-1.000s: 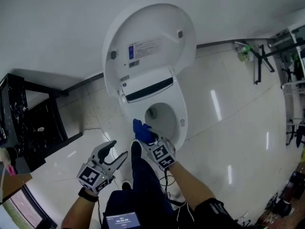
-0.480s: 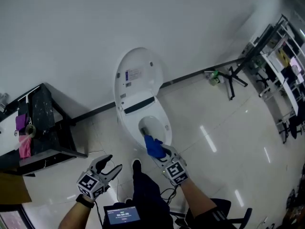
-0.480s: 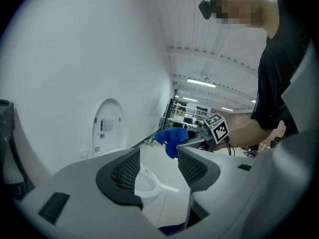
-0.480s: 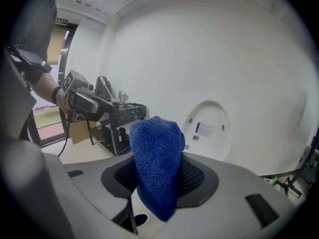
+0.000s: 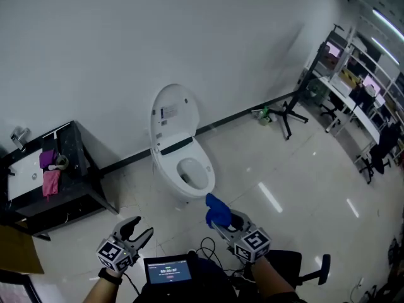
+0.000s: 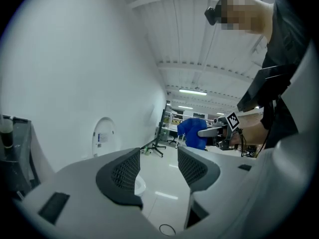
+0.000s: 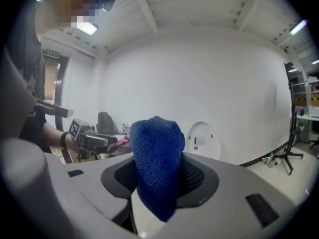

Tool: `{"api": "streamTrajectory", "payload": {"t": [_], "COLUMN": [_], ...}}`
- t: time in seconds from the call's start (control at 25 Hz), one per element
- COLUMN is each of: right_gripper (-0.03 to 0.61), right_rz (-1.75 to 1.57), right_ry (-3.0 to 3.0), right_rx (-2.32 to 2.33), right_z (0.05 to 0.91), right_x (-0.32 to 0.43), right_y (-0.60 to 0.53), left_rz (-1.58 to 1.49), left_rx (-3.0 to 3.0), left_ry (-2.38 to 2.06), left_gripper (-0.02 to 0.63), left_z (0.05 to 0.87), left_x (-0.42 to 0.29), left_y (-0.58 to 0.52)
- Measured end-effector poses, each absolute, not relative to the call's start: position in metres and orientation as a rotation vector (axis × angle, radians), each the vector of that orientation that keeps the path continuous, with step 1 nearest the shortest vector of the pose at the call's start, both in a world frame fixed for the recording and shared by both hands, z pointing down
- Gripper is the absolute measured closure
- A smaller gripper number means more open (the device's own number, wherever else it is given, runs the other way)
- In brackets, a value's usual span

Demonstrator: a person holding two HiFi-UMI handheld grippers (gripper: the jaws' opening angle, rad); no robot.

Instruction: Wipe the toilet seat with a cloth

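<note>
A white toilet stands against the wall with its lid raised and its seat down. My right gripper is shut on a blue cloth and sits well in front of the bowl, clear of it. The same cloth bulges up between the right jaws, with the toilet lid far behind. Low at the left, my left gripper is open and empty; in its own view the left gripper has floor showing between its pads.
A black cabinet with a white sink and a pink cloth stands left of the toilet. Desks, shelves and chairs fill the far right. A tripod stand rests by the wall. A small screen hangs at my chest.
The view has pulled far back from the toilet. My right gripper has come off the seat with the blue cloth still in it. The left gripper has stayed open.
</note>
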State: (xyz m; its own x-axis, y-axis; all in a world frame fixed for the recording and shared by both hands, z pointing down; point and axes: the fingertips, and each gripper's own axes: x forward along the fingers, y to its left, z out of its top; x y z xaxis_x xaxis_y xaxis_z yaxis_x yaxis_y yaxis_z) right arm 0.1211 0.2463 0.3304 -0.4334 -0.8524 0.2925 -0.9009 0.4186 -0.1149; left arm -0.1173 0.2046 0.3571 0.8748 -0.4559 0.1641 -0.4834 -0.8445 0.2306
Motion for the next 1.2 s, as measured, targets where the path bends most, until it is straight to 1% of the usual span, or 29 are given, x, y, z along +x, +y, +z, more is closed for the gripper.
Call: {"api": "streamTrajectory", "payload": {"t": [0.2,0.6,0.96,1.2], "right_gripper": [0.377,0.381,0.380,0.380], "right_rz": [0.430,0.494,0.436,0.393], "right_ry": [-2.562,-2.631,-2.697,-2.720], "right_rx": [1.625,1.672,1.575,1.512], "right_z": [0.297,0.285,0.277,0.274], "right_x": [0.123,0.127,0.102,0.090], "right_y": [0.299,0.355,0.360,0.354], "left_rz": [0.068,0.054,0.026,-0.054], "left_rx": [2.741,2.762,2.783,2.773], "left_ry": [-0.809,-0.815,-0.845,-0.859], "left_gripper": [0.370,0.370,0.370,0.370], "left_z": [0.345,0.327,0.316,0.310], "left_x": [-0.137,-0.118,-0.118,-0.123], "left_y": [0.245,0.296,0.304,0.303]}}
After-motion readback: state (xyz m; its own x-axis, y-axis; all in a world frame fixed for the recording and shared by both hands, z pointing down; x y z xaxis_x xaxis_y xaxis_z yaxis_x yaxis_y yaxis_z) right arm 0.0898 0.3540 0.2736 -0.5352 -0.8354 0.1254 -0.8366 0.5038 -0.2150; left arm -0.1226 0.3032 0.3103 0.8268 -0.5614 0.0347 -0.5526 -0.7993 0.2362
